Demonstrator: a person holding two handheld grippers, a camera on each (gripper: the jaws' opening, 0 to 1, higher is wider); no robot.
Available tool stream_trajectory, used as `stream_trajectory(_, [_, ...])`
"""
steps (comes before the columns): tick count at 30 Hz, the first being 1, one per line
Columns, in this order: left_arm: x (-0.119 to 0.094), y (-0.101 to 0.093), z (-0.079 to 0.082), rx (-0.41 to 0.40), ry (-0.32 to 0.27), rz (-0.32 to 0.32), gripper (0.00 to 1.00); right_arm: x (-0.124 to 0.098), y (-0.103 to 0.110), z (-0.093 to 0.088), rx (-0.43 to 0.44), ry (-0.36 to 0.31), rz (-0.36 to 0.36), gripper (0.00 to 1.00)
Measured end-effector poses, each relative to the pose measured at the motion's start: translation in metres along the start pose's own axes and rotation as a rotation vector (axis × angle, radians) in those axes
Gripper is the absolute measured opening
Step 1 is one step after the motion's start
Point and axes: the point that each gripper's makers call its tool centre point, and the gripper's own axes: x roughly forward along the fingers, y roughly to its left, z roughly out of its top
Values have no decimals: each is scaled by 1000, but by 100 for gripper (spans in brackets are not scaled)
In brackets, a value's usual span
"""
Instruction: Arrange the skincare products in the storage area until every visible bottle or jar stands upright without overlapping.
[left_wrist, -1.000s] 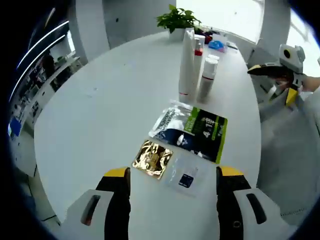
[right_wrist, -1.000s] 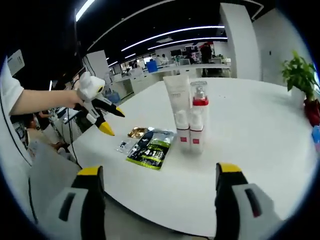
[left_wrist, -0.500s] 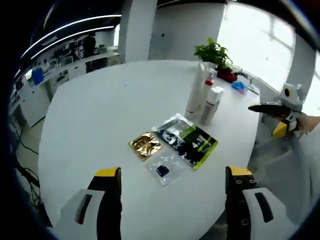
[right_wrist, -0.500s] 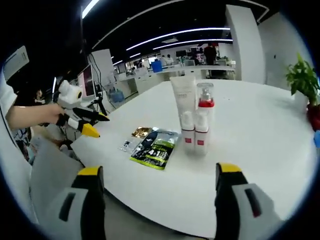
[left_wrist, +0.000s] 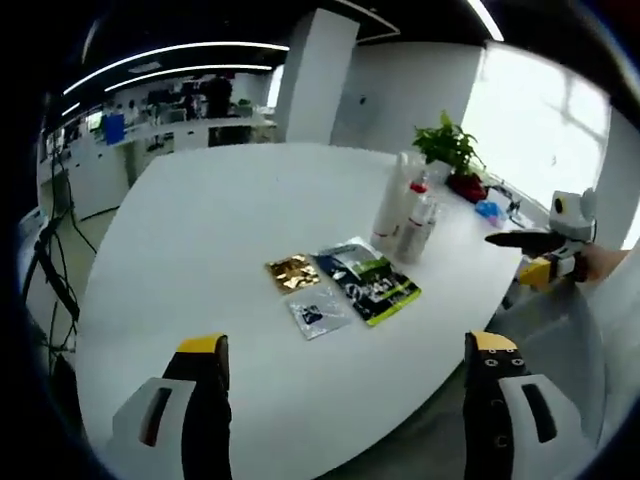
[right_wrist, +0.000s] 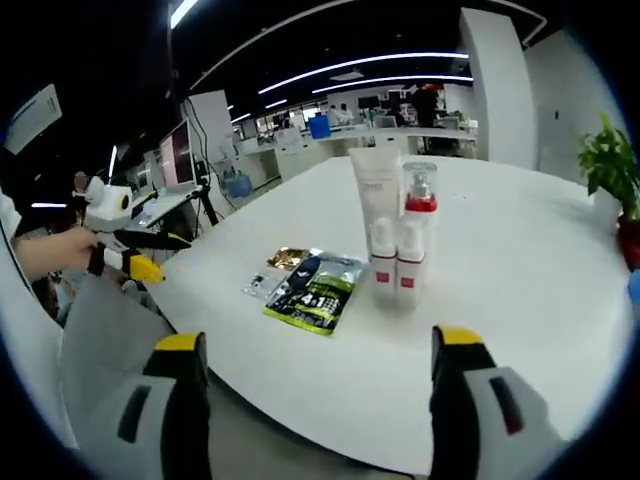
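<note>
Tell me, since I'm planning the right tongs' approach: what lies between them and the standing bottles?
In the right gripper view, bare white table lies between the right tongs and the bottles; the green sachet sits off to the side.

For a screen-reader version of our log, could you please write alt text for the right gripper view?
A cluster of white skincare bottles stands upright on a round white table, with flat sachets lying beside them. The right gripper is open and empty at the near table edge, while the left gripper is held off the table's far side.
</note>
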Motion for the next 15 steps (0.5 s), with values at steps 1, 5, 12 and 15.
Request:
stream_trajectory(1, [-2, 1, -1, 23, 22, 4, 97, 0, 0, 0, 0, 1, 0, 93])
stream_trajectory(5, [-4, 1, 25, 11, -91, 13, 97, 1, 3, -1, -11, 9, 6, 94])
stream_trajectory(12, [-6, 2, 25, 44, -109, 45, 97, 0, 1, 0, 2, 5, -1, 95])
stream_trajectory(15, [-6, 4, 23, 49, -102, 58, 97, 0, 1, 0, 8, 3, -3, 95])
